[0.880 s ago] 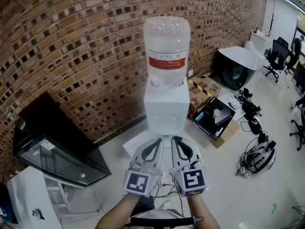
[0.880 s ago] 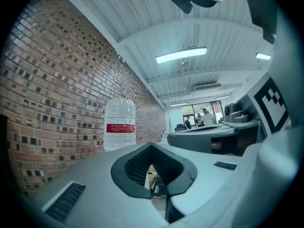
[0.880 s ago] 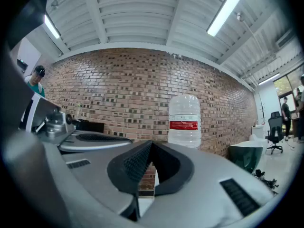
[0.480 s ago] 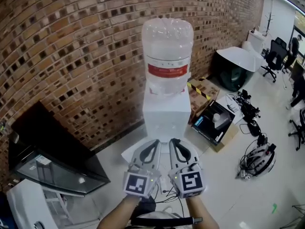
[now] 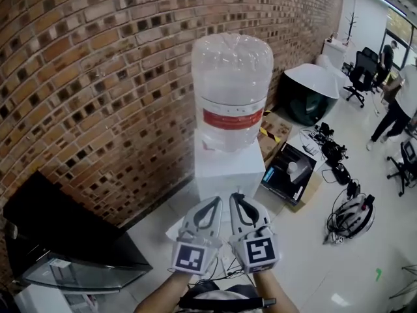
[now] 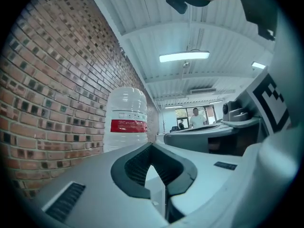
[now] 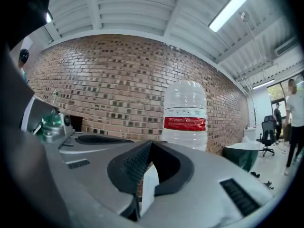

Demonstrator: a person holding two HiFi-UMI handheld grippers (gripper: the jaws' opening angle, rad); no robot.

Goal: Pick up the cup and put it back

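Facing a white water dispenser (image 5: pixel 225 171) set against the brick wall (image 5: pixel 98 77), with a clear bottle (image 5: pixel 231 70) upturned on top and a red band (image 5: pixel 231 118) round its lower part.

Near and low in the head view, just beside each other: left gripper (image 5: pixel 215 203) and right gripper (image 5: pixel 236 198), both aimed at the dispenser's front and stopping short of it.

Left gripper: clenched, tips meeting, nothing between the pads; only the bottle and wall seen beyond them in the left gripper view.

Right gripper: clenched likewise on nothing, with the bottle straight ahead in the right gripper view.

Cup: not made out in any view, possibly masked by the grippers in front of the dispenser.

To the left, near: a black cabinet (image 5: pixel 58 240) along the wall.

To the right of the dispenser, on the pale floor (image 5: pixel 326 272): an open cardboard box (image 5: pixel 290 171).

Farther right: an office chair (image 5: pixel 361 77) and a standing person (image 5: pixel 391 113).
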